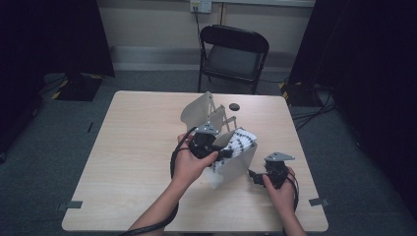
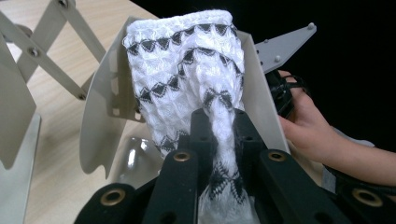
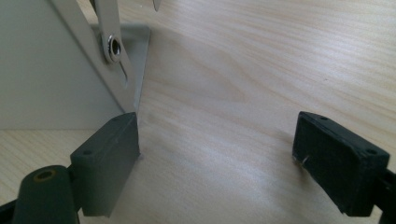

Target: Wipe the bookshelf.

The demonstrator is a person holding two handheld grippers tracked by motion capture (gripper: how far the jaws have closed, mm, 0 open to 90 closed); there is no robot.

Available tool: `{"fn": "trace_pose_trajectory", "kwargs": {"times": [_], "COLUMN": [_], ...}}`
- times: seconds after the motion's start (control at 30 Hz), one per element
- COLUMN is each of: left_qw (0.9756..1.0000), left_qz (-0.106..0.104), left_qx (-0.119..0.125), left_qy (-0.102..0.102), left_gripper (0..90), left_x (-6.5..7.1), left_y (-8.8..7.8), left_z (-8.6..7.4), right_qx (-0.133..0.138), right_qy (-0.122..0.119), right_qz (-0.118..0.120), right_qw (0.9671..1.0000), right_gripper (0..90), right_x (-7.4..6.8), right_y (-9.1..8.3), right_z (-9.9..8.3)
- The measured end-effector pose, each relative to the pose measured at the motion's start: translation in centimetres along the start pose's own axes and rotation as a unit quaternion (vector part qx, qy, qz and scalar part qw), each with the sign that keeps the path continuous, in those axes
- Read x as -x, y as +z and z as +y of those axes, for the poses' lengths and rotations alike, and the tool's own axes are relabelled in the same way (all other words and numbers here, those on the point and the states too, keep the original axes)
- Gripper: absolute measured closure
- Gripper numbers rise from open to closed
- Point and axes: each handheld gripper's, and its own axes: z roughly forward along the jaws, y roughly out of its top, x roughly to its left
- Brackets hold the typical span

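A white knitted cloth (image 2: 187,60) with black zigzag bands lies draped over one grey panel (image 2: 100,107) of a folding rack. My left gripper (image 2: 219,126) is shut on the cloth's lower end, which is bunched between the jaws. From above, the cloth (image 1: 243,140) sits on top of the rack's near panel (image 1: 233,169), with the left gripper (image 1: 226,152) at its left side. My right gripper (image 1: 254,177) rests low on the table beside that panel's base. Its jaws stand open (image 3: 217,144) over bare wood, the left fingertip (image 3: 109,154) next to the panel's corner (image 3: 46,70).
The rack's scissor links (image 2: 56,51) join a second panel (image 1: 196,110) farther back. A small black round object (image 1: 234,106) lies on the table (image 1: 128,147) behind the rack. A black chair (image 1: 233,54) stands beyond the far edge. A hand (image 2: 313,135) holds the right gripper.
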Motion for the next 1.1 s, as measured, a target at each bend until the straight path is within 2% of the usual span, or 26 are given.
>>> {"fn": "trace_pose_trajectory", "kwargs": {"times": [0.43, 0.7, 0.93, 1.1], "left_qw": [0.9993, 0.9979, 0.9966, 0.996], "left_qz": [-0.006, -0.014, -0.005, 0.0], "left_qx": [-0.022, -0.036, -0.06, -0.067], "left_qy": [-0.03, -0.053, -0.057, -0.06], "left_gripper": [82.2, 82.2, 82.2, 82.1], "left_x": [-1.3, -2.3, -3.0, -3.2], "left_y": [1.4, 3.4, 4.7, 5.0], "left_z": [-3.4, -6.1, -7.8, -8.6], "right_qx": [0.0, 0.0, 0.0, 0.0], "right_qy": [-0.002, -0.001, -0.001, -0.001], "right_qz": [0.0, 0.0, 0.0, 0.0], "right_qw": [1.0, 1.0, 1.0, 1.0], "right_gripper": [13.9, 13.9, 13.9, 13.9], "right_x": [0.0, 0.0, 0.0, 0.0], "right_y": [0.0, 0.0, 0.0, 0.0], "right_z": [0.0, 0.0, 0.0, 0.0]}}
